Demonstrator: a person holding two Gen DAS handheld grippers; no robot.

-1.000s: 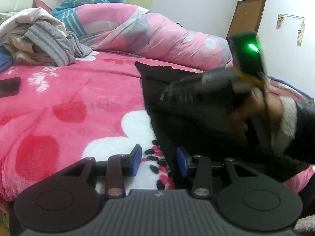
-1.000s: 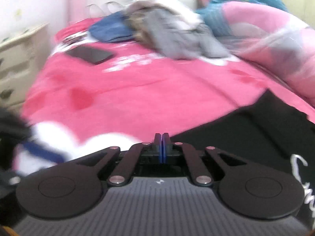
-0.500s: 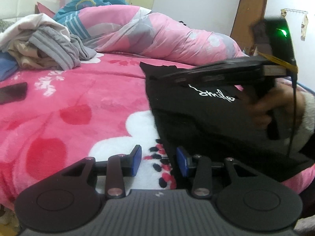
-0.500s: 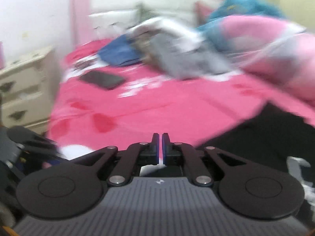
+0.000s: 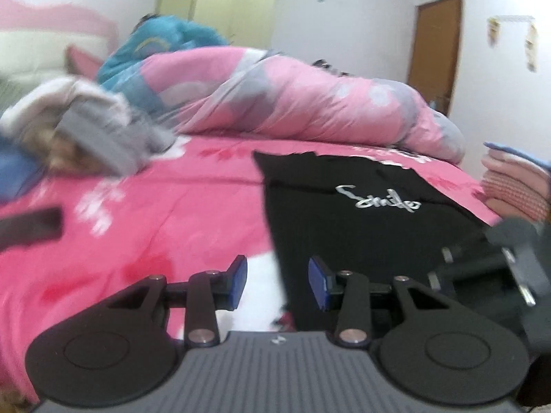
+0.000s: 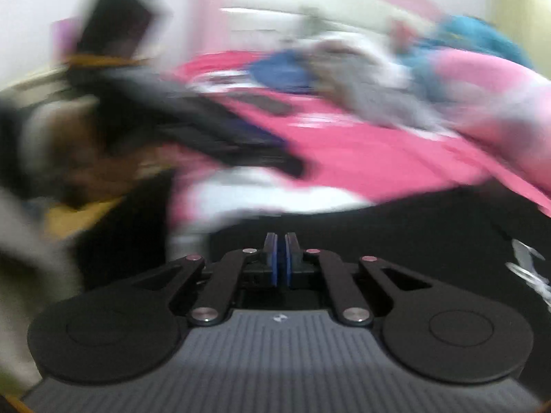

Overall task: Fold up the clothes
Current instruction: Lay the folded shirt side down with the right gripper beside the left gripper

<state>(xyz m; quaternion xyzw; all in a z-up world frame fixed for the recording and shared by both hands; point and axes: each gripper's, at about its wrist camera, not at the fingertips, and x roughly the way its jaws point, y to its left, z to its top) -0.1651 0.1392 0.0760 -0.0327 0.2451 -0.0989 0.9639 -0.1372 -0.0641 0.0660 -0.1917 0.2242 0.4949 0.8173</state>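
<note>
A black garment with white script lies flat on the pink bed. My left gripper hovers open over the garment's near left edge, which runs between the blue pads without touching them. In the right wrist view my right gripper is shut, and no cloth shows between its pads; the black garment lies under and beyond it. That view is blurred, with the left gripper's fingers and the hand that holds it at the left. The right gripper's dark body shows at the right edge of the left wrist view.
A heap of unfolded clothes sits at the back left, a rolled pink quilt along the far side. A dark flat object lies at the left edge. A folded pile rests at the right. A brown door stands beyond.
The right gripper and its hand swept off the black garment toward the near right, uncovering the white script. The left gripper rose a little. The right view swung left, bringing the left gripper in.
</note>
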